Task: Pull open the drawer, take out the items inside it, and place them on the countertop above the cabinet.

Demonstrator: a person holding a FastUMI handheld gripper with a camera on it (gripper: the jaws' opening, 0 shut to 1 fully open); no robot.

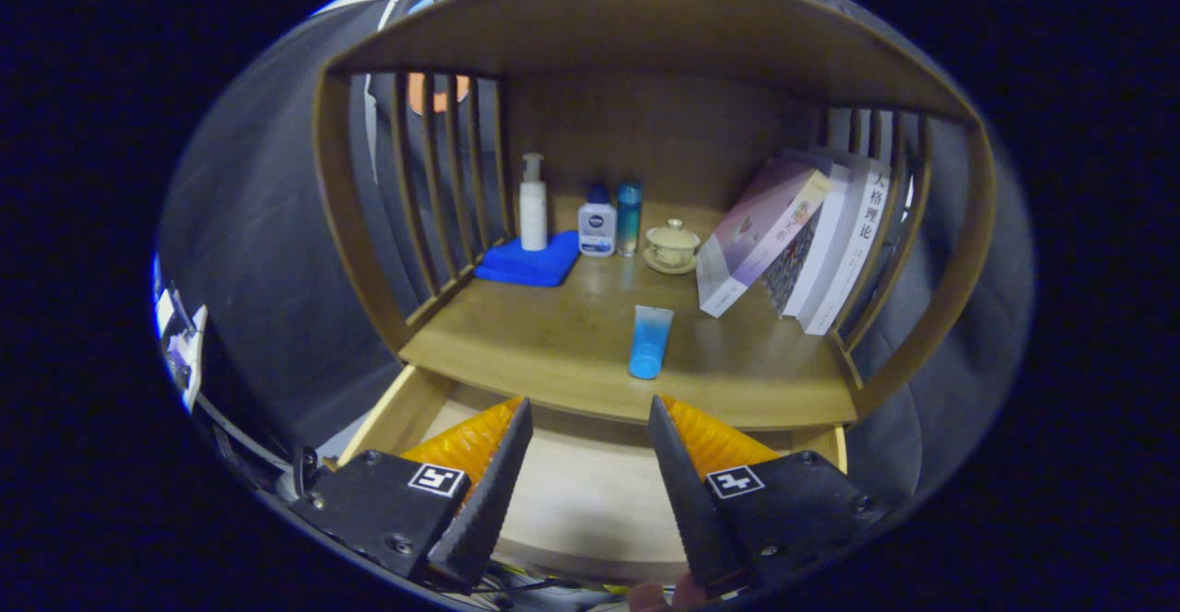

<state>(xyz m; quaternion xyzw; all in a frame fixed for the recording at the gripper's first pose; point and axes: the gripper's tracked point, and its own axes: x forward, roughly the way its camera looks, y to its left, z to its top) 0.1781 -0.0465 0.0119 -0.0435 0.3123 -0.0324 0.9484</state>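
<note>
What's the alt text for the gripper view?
Open gripper hovers over the pulled-open drawer, nothing between its fingers. Beyond them a blue tube lies on the countertop, with bottles, a folded blue cloth, a lidded cup and leaning books behind.

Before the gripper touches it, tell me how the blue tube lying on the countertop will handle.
The blue tube lies flat beyond the open gripper, so tipping seems unlikely. Its cap end looks round, so a sideways push may roll it. It looks like soft plastic, probably light and squeezable. The countertop looks smooth; it may slide.
</note>
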